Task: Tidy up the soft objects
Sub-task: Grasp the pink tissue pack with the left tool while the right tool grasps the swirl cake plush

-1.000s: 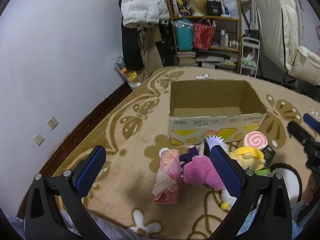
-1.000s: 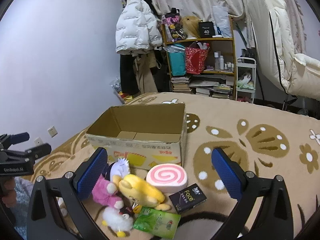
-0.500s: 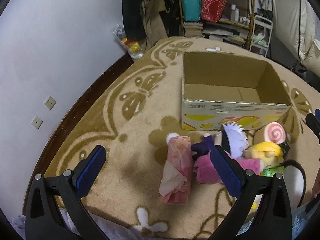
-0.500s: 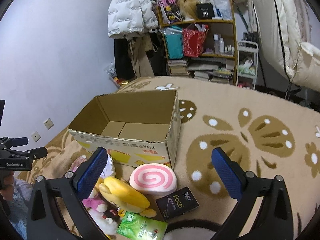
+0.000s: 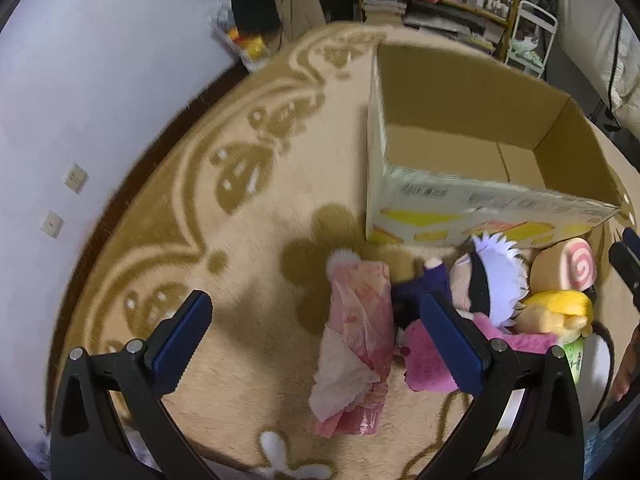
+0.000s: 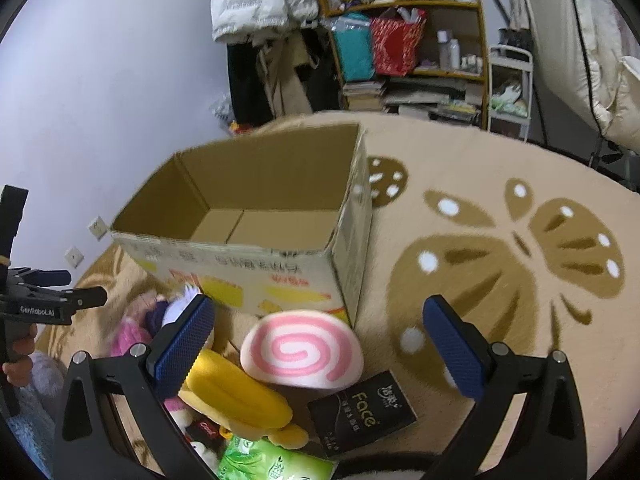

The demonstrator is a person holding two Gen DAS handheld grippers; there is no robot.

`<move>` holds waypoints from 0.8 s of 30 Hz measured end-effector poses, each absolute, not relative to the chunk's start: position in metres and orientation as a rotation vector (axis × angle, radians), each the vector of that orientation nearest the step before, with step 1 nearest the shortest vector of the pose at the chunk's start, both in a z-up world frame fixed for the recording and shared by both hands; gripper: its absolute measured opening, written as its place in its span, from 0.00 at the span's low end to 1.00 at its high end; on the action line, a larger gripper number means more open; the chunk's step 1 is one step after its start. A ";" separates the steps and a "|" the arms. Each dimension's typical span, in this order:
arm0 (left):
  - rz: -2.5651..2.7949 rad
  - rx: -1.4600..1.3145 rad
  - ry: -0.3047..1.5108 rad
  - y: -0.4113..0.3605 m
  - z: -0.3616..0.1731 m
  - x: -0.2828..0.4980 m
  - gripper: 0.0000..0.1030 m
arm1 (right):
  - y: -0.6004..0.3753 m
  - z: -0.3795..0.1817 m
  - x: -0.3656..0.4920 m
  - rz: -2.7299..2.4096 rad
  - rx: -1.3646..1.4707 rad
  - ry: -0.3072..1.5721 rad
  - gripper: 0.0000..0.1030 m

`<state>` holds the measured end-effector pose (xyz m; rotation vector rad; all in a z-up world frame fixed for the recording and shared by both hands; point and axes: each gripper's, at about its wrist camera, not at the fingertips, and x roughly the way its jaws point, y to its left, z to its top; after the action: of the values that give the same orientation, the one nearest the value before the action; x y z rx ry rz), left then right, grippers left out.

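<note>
On the beige carpet with brown butterfly and flower motifs (image 6: 500, 168) stands the largest item, an open brown cardboard box (image 5: 472, 184) (image 6: 256, 236) — empty, flaps down, mouth up, so it reads as the intended bin for the soft things. Its front face carries yellow and orange blocks and printed rows of characters, too blurred to read.

Heaped against that front wall are the task's objects, apparently gathered close so each needs only a short lift over the rim. Largest is a plush doll with white hair, a black blindfold and a pink body (image 5: 480, 300), lying on its side. Just left of it lies a pink plastic-wrapped tissue pack (image 5: 356, 340) with a sheet pulled loose. To the right sit a pink-and-white swirl cushion shaped like a cake roll (image 6: 302, 354) touching the box corner, a yellow plush toy (image 6: 236, 396), a green tissue packet (image 6: 276, 464), and a small black box (image 6: 362, 414) printed "Face" in green.

The left gripper (image 5: 320, 340) hovers over the pink pack with its blue-padded jaws wide apart and empty — probably lined up for the first pick. The right gripper (image 6: 320, 344) hangs above the swirl cushion, jaws likewise spread, holding nothing. "GenRobot.AI" can be read on the left tool in the right wrist view.
</note>
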<state>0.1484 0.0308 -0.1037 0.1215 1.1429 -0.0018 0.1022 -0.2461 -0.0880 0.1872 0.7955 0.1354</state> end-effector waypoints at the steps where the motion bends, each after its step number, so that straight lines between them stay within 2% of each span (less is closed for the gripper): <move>1: -0.002 0.106 1.160 0.032 -0.109 0.150 1.00 | -0.245 -0.093 0.105 0.134 0.180 0.810 1.00; 22: 0.038 0.001 1.325 0.045 -0.176 0.166 1.00 | -0.247 -0.125 0.129 0.153 0.241 0.945 1.00; 24: 0.041 -0.035 1.332 0.049 -0.179 0.166 1.00 | -0.247 -0.128 0.132 0.155 0.245 0.963 0.93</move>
<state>0.1662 0.0486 -0.1786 -0.0346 1.3319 0.0406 0.1320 -0.2472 -0.1279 0.2454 0.9629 0.1545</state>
